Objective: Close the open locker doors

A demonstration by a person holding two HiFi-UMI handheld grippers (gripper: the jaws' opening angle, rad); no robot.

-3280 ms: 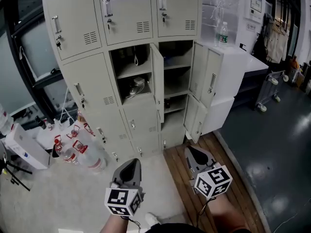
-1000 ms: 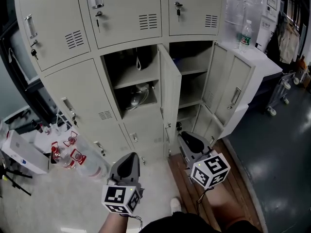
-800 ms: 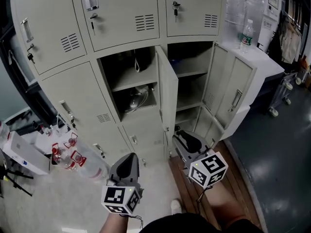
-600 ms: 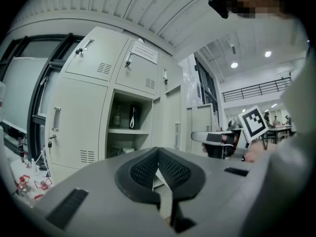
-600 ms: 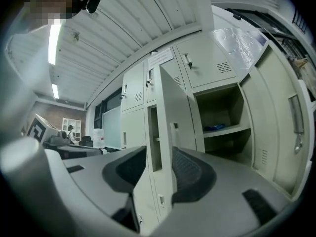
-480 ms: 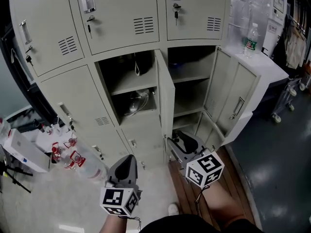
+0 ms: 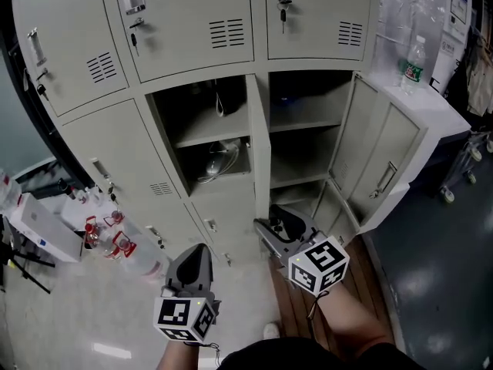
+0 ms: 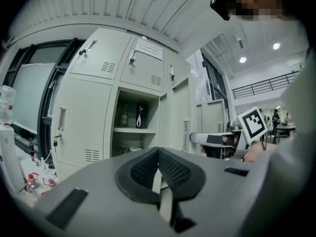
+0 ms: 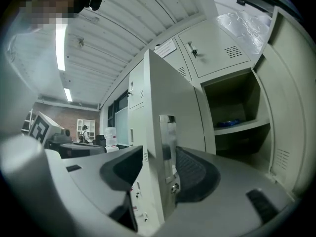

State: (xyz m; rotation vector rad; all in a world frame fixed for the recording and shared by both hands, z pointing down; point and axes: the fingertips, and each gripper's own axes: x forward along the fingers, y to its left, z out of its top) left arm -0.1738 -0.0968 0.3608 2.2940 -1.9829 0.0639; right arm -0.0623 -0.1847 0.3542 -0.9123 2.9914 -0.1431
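Closest in, the left gripper [image 7: 196, 254] hangs low over the pale floor [image 7: 69, 314]. Its fingers [image 8: 143, 169] are pressed together with nothing in them.

The right gripper [image 7: 268, 223] is a bit further forward and off to the right, above the wooden strip [image 7: 373, 299]. Its fingers [image 9: 197, 174] have just been opening and now stand wide apart. The free edge of the middle locker door [image 9: 165, 132] sits between them, latch plate and all. Neither pad looks like it's squeezing the door, so it's more straddled than gripped.

From the head view that door is swung straight out and seen edge-on, right at the divider between the 2 open columns of the lockers [image 7: 185, 21].

Behind it, the middle compartment [image 7: 204, 126] is wide open — something dark hangs in the upper part, and a pale tangle [image 7: 218, 159] lies on the shelf below. The right-hand compartment [image 7: 304, 122] is open too. Its door [image 7: 381, 149] is swung well out to the right, and a smaller door [image 7: 339, 210] below it is also open.

Down on the left, a bunch of clear bottles [image 7: 115, 241] with red caps sit on the floor against the closed lockers, next to a white box [image 7: 35, 222].

Furthest back on the right, 1 water bottle [image 7: 414, 58] stands upright on a white cabinet [image 7: 435, 110].
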